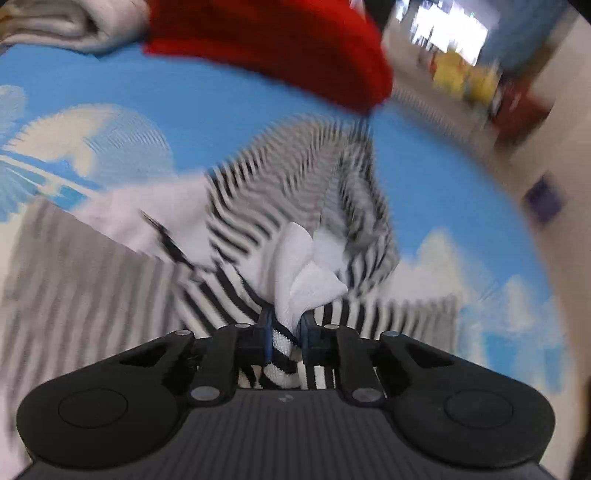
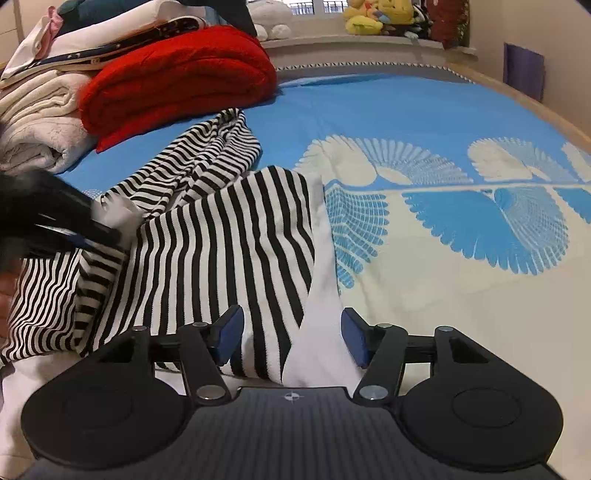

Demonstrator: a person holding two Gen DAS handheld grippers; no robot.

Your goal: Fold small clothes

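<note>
Between the left gripper (image 1: 287, 326) jaws sits the striped garment (image 2: 221, 236), pinched tight.

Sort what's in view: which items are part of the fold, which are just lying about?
In the job:
- striped garment, black and white, on the bed
- left gripper, shut on a white edge of it
- right gripper, open, fabric between its fingers

Lying about:
- red folded blanket
- white folded towels
- yellow plush toys
- blue patterned bedspread
</note>
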